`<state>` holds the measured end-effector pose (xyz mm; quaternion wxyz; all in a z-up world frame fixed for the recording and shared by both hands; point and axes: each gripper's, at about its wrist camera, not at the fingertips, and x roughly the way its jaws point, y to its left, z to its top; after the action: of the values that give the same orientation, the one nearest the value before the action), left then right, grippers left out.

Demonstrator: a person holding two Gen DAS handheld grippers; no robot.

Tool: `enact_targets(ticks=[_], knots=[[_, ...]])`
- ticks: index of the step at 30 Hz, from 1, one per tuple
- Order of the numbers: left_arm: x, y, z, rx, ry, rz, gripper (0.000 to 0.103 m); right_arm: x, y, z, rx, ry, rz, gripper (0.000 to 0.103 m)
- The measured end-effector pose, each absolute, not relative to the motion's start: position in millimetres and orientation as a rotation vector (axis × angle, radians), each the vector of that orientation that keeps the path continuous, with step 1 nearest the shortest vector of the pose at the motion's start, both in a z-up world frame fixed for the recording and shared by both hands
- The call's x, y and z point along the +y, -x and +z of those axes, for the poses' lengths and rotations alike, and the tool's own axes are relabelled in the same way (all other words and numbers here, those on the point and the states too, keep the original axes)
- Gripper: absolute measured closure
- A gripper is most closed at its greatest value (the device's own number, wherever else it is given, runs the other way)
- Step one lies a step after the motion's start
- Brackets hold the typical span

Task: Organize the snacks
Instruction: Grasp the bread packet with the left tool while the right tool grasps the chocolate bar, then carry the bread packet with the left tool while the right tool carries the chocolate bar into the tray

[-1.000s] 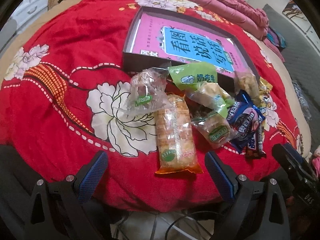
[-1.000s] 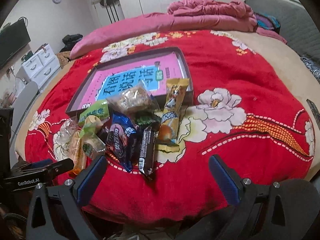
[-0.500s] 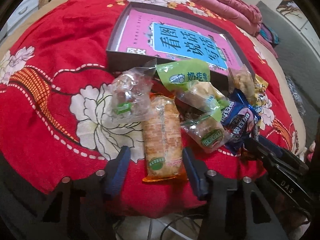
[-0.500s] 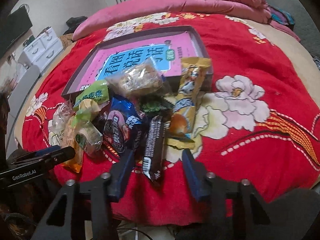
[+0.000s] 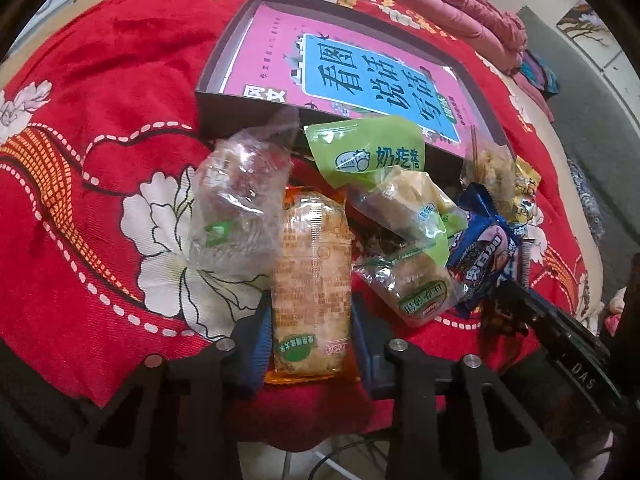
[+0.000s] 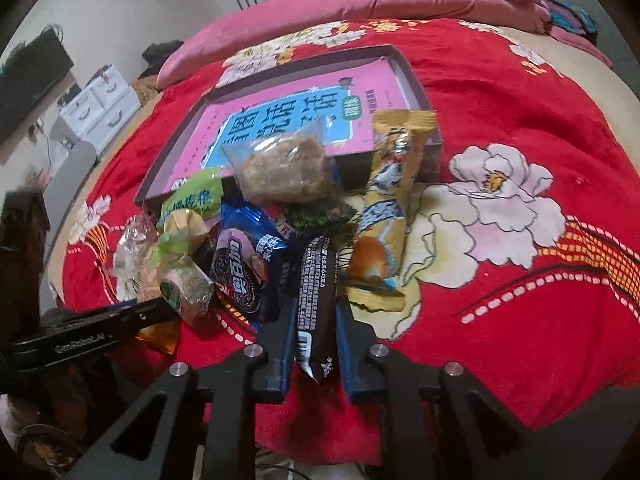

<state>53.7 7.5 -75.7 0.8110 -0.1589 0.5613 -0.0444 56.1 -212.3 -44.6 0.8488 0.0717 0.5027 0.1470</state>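
**Mia:** Where are the snacks?

**Ben:** In a heap on the red flowery bed cover, right in front of the flat dark box with the pink book in it. None are in the box yet, I think.

**Mia:** What are the claws doing?

**Ben:** Both have just been closing. The left claw is squeezed onto the long orange packet of pale biscuits. The right claw is pinched narrow on the thin dark brown bar wrapper.

**Mia:** What could go wrong?

**Ben:** Each claw only has the near end of its snack. The far ends sit in the pile. The clear crinkly bag leans on the orange packet, so lifting may drag it along or tip the heap. The brown bar looks slippery and floppy. It might slide out or droop.

**Mia:** Do both cameras show the same things?

**Ben:** No. Only the right one shows the tall yellow packet in full, and the white drawers by the wall. Only the left one shows the clear bag well, and how the orange packet sits between the blue pads.
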Motion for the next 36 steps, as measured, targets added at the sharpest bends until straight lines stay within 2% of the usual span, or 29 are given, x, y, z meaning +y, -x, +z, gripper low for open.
enact_targets(ticks=[10, 36], knots=[[11, -36, -62, 1.186, 0.375, -0.153, 0.069, -227, -43, -21, 0.962, -0.207, 0.309, 0.085], [41, -46, 6, 0.939, 0.438, -0.171, 0.069, -238, -62, 7, 0.795, -0.237, 0.371, 0.085]])
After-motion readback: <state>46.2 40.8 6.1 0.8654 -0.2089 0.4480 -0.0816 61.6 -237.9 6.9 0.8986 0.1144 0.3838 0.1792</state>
